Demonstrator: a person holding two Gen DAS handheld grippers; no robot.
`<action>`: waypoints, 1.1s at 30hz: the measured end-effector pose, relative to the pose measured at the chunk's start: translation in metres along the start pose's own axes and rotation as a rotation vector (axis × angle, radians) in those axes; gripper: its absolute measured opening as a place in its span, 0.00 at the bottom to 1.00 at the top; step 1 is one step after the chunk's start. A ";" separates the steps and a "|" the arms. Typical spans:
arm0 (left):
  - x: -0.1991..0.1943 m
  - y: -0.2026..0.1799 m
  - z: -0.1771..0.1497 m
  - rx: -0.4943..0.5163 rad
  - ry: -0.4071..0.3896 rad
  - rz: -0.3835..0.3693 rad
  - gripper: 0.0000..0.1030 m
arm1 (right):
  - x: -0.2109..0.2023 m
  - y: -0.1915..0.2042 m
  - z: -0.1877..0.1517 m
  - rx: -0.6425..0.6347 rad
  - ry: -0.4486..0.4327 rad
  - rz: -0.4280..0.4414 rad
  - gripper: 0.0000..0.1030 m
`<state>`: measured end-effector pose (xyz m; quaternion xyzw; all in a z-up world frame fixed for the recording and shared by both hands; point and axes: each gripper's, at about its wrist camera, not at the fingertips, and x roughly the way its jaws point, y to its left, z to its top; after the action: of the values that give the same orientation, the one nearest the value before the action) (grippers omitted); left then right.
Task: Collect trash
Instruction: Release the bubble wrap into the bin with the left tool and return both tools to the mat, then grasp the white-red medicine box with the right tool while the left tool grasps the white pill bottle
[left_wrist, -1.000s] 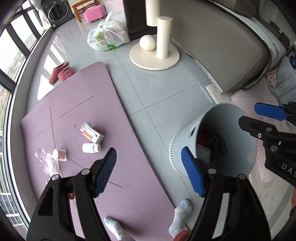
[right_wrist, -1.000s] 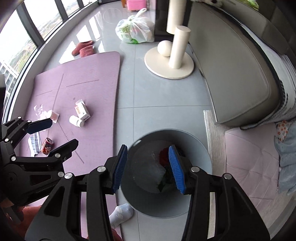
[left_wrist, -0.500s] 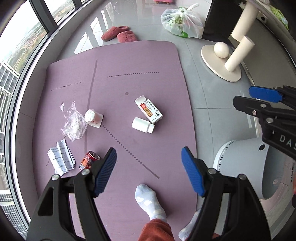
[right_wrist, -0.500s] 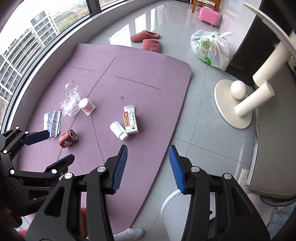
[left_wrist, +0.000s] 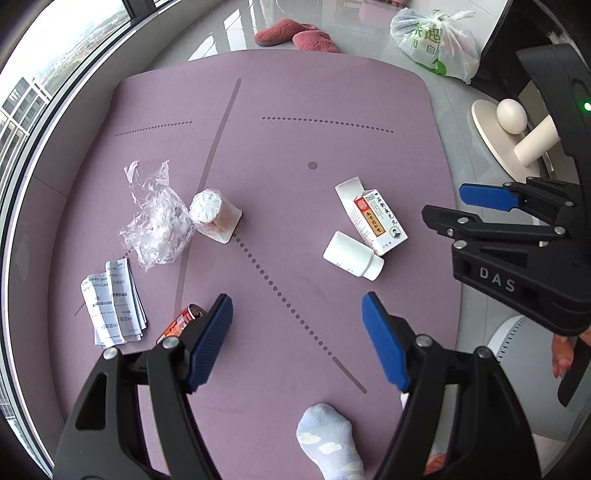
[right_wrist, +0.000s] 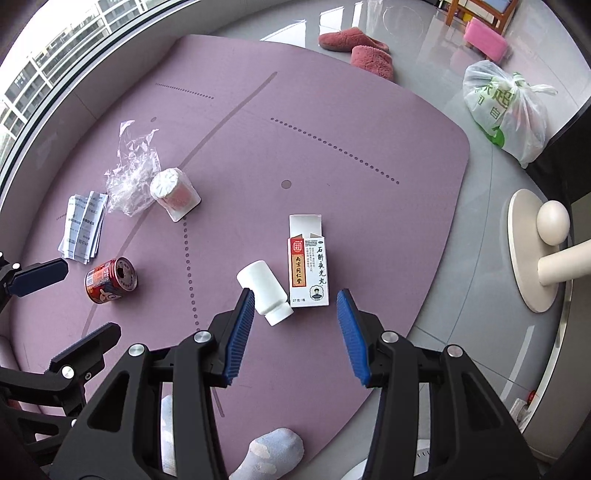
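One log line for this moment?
left gripper: open, over mat | right gripper: open, above bottle | can: on mat

A purple mat (right_wrist: 332, 155) covers the grey tiled floor (right_wrist: 461, 258), with two pink slippers (right_wrist: 358, 48) beyond its far edge, a tied plastic bag (right_wrist: 506, 110) near them, a cream post stand (right_wrist: 532, 251), and a socked foot (left_wrist: 328, 439) on the mat's near edge.

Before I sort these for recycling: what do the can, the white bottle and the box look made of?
Can: seems metal, with a shiny rim, an open top and a printed red wall. Bottle: likely plastic, opaque white, smooth, slightly glossy. Box: looks like thin printed cardboard, with a creased flap standing open at one end.
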<state>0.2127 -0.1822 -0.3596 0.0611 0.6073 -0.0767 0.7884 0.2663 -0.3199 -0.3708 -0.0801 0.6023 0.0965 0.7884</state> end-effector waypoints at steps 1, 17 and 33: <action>0.010 0.000 -0.001 -0.006 -0.002 0.006 0.70 | 0.012 0.000 0.000 -0.005 0.002 0.003 0.44; 0.115 -0.020 -0.011 -0.040 0.009 0.015 0.70 | 0.146 -0.007 -0.008 -0.063 0.033 -0.035 0.50; 0.124 -0.032 0.006 -0.060 0.025 0.017 0.70 | 0.137 -0.030 -0.003 -0.053 0.033 -0.011 0.44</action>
<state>0.2430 -0.2208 -0.4785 0.0433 0.6187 -0.0509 0.7828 0.3063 -0.3419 -0.5030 -0.1055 0.6118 0.1068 0.7766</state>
